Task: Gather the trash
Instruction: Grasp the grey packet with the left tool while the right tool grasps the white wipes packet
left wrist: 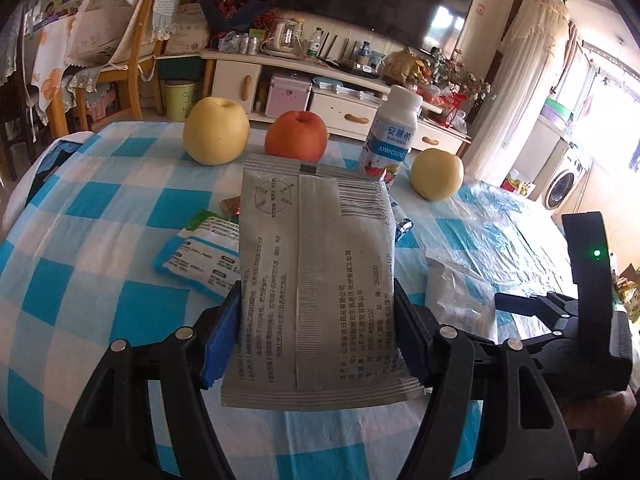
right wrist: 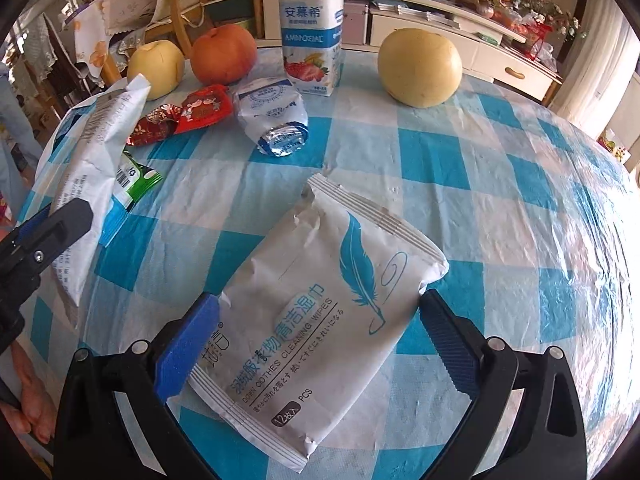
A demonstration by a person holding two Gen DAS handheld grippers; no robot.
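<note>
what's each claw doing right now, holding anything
Left claw: closed on the grey packet, lifted.
Right claw: open around the wipes pack, not clamped.

Daylight pours in from the window [left wrist: 608, 92] at the right edge, blown out white. The plastic table cover [right wrist: 540, 208] catches glare. Fisheye bends the edges, corners go black; centre stays sharp.

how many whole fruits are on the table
3: a yellow pear at the far left, a red apple beside it, and a second yellow pear right of the yogurt bottle. None seem hidden.
</note>
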